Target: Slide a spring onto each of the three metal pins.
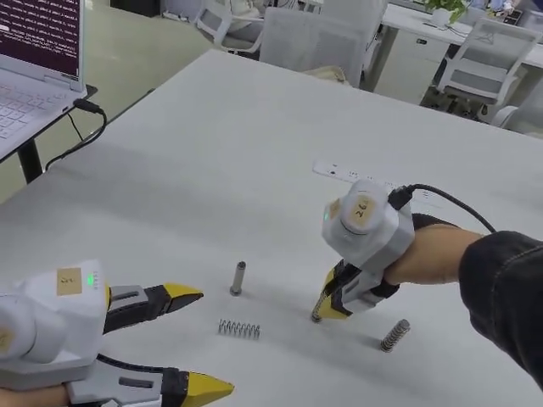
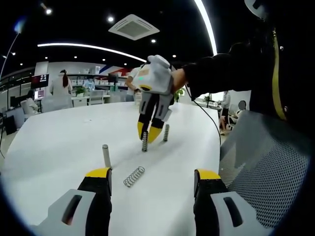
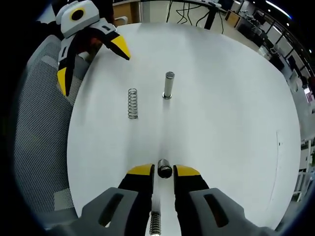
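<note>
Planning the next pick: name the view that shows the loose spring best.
Right gripper view: the loose spring lies full length, seen from above, coils distinct. Head view and left gripper view show it whole but obliquely.

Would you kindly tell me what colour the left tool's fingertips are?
Yellow fingertips on black; clearest in the left gripper view.

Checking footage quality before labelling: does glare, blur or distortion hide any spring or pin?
Head view: even light, soft shadows, loose spring sharp. Left gripper view: ceiling strips glare, bare pin clear. Right gripper view: fisheye bows the table; sprung pin between the jaws visible.
</note>
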Motion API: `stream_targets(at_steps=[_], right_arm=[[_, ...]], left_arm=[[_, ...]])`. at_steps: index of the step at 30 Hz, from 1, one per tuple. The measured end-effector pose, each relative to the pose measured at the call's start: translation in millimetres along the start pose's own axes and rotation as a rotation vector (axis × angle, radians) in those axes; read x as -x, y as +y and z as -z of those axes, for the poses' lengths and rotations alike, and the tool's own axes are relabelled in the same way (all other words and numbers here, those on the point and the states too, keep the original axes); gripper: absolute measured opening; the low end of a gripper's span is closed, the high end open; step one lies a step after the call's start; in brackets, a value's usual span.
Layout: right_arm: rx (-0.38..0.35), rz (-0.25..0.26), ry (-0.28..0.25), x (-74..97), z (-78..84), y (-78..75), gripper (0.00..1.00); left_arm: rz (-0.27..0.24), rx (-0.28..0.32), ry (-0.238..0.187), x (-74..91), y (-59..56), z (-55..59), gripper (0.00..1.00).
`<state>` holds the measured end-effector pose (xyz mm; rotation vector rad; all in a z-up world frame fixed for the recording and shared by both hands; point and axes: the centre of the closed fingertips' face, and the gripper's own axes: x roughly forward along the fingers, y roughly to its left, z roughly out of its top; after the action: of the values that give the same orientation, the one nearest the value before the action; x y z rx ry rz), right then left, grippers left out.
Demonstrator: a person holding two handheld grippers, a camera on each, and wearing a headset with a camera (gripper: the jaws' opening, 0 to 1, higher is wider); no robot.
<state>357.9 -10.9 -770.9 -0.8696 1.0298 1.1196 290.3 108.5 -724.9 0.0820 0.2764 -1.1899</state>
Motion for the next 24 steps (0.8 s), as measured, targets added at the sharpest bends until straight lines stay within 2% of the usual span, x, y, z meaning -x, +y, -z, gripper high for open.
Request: stream_targets(at_steps=[11, 20, 24], right_arm=[[-0.008, 0.031, -0.057, 14.0, -8.3, 0.3, 0.19], [0.012, 0.06, -0.102, 30.9, -19.5, 7.6, 0.21], [0.017, 0.08, -0.142, 41.8, -26.6, 13.9, 0.21]], left_arm=[[0.002, -0.001, 0.008, -0.9, 0.3, 1.6, 0.63], [0.007, -0.005, 0.014, -3.4, -0.2, 2.1, 0.62], [0.008, -0.008, 0.024, -4.2, 2.7, 4.2, 0.62]])
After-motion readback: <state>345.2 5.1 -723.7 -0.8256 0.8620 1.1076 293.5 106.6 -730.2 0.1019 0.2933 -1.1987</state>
